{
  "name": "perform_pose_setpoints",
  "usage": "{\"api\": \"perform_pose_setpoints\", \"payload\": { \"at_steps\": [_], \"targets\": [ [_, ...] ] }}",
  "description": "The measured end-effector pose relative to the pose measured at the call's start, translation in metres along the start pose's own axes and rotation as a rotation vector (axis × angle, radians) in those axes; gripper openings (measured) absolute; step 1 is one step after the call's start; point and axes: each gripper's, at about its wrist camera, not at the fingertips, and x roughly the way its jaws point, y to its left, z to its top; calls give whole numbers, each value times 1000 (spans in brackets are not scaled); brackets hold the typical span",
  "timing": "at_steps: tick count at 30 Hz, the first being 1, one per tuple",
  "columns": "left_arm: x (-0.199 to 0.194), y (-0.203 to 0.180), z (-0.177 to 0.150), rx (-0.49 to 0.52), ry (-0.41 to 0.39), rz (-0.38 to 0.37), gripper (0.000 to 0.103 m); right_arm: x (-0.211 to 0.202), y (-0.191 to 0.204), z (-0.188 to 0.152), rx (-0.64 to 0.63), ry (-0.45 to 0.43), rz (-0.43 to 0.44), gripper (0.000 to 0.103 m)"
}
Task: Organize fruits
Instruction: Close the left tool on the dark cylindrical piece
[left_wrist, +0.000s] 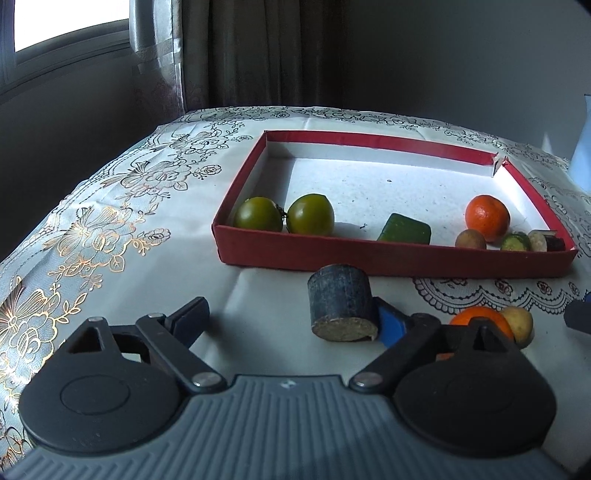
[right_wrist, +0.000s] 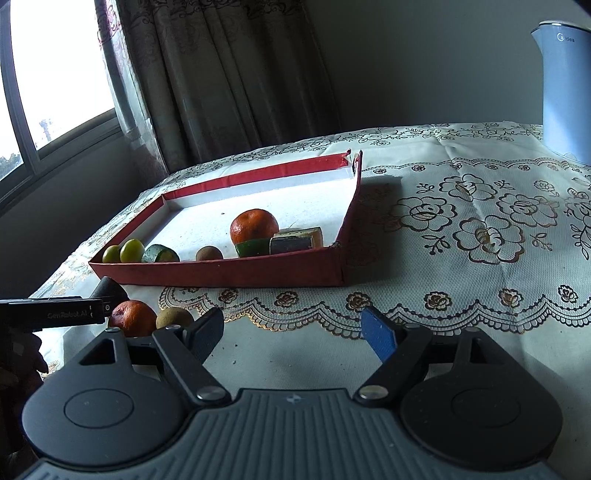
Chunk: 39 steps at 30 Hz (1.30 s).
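Note:
A shallow red tray (left_wrist: 369, 258) (right_wrist: 221, 273) on the tablecloth holds two green tomatoes (left_wrist: 258, 214) (left_wrist: 311, 215), a green piece (left_wrist: 404, 229), an orange (left_wrist: 487, 217) (right_wrist: 254, 226), a small brown fruit (left_wrist: 470, 239) (right_wrist: 209, 254) and cut pieces (left_wrist: 532, 240). My left gripper (left_wrist: 291, 317) is open; a dark cut cylinder (left_wrist: 341, 306) stands on the cloth between its fingers, against the right one. A second orange (left_wrist: 480, 317) (right_wrist: 133, 316) and a tan fruit (left_wrist: 519, 323) (right_wrist: 174, 317) lie outside the tray. My right gripper (right_wrist: 293, 330) is open and empty over the cloth.
A blue-grey kettle (right_wrist: 565, 85) stands at the back right. Curtains (right_wrist: 229, 74) and a window (right_wrist: 55, 70) lie behind the table. The left gripper's body (right_wrist: 55, 314) shows at the left of the right wrist view.

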Motion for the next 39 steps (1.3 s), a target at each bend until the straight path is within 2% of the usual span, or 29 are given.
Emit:
{"api": "perform_pose_setpoints", "payload": {
  "at_steps": [8, 14, 18, 20, 29, 39],
  "targets": [
    [-4, -3, -2, 13, -19, -27, 80, 4, 13, -1, -84, 30, -49, 84],
    [-10, -6, -7, 33, -48, -65, 55, 7, 20, -2, -131, 45, -82, 84],
    [-13, -7, -9, 41, -62, -88, 34, 7, 22, -2, -147, 51, -93, 84],
    [-14, -7, -10, 43, -65, -90, 31, 7, 23, -2, -147, 50, -92, 84],
    [-20, -8, -9, 45, -69, -72, 30, 7, 22, -2, -143, 49, -87, 85],
    [-43, -16, 17, 66, -161, -75, 30, 8, 23, -2, -150, 52, -91, 85]
  ]
}}
